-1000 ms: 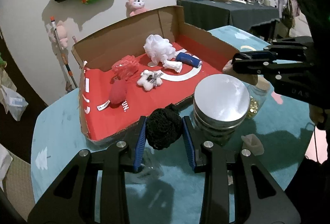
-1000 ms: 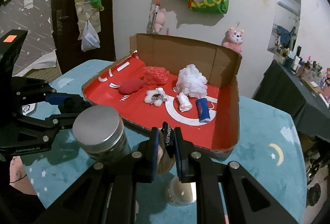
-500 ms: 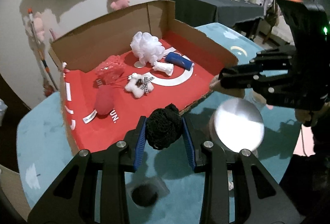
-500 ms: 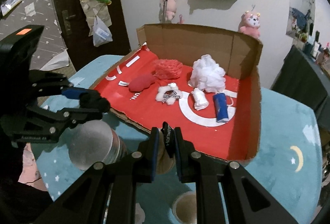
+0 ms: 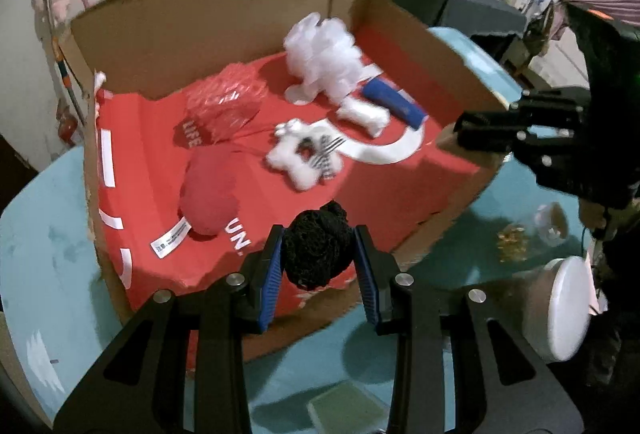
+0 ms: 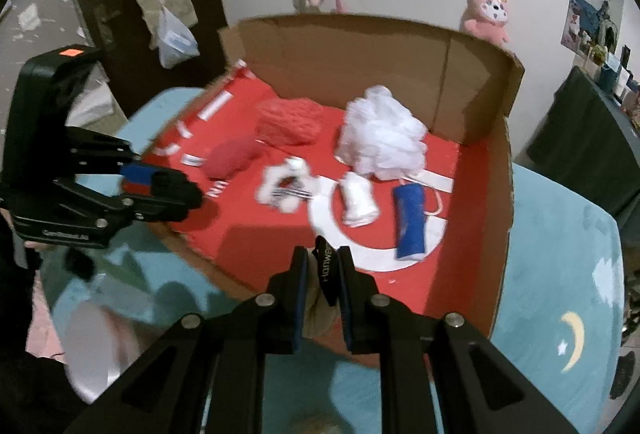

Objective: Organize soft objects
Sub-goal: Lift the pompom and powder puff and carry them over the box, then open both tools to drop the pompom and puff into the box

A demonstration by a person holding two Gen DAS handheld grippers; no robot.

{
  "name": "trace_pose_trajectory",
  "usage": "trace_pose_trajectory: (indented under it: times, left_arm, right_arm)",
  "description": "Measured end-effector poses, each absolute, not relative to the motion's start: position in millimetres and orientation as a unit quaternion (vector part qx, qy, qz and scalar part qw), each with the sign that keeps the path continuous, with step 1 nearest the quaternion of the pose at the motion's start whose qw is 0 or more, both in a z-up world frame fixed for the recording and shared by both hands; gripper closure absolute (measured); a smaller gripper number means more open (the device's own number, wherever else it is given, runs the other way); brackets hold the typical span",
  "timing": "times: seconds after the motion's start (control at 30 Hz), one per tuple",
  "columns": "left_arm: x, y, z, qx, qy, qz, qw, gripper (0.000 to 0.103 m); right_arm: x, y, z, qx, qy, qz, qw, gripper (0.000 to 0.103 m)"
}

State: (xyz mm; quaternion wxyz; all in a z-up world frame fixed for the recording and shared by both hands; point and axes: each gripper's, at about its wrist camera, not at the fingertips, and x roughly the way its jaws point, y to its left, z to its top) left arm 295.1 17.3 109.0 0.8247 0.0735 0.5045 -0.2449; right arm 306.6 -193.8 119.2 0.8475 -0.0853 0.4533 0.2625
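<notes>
Inside cardboard box (image 5: 224, 18), white pouf (image 5: 324, 52), red plush (image 5: 210, 196), left gripper (image 5: 320, 258) clamping black pouf (image 5: 318, 248), right gripper (image 6: 324, 288) pinching black strap (image 6: 326, 274)

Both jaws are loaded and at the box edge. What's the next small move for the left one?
Probably carry the left gripper a little further in and open it: its jaws clamp the black mesh ball just over the cardboard box's near edge, with bare red floor ahead.

Both cameras look steeply down along their own fingers, close over the near edge of the box (image 5: 224, 18). Left wrist view faces in from the left, right wrist view from the right. Shared: box (image 6: 360, 46) interior; each view shows the opposite gripper.
</notes>
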Motion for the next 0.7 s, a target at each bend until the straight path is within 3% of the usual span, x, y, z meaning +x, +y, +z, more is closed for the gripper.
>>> trace_pose_trajectory:
  times: [0.47, 0.7]
  left_arm:
    - [320.4, 26.0, 66.7, 0.11, 0.539, -0.198, 0.812, 0.071]
    - [321.6, 29.9, 59.7, 0.117, 0.531, -0.192, 0.817, 0.071]
  right_arm:
    - [345.2, -196.4, 70.0, -0.174, 0.497, 0.197, 0.827, 0.086]
    - [347.0, -193.8, 67.3, -0.187, 0.495, 0.192, 0.827, 0.078]
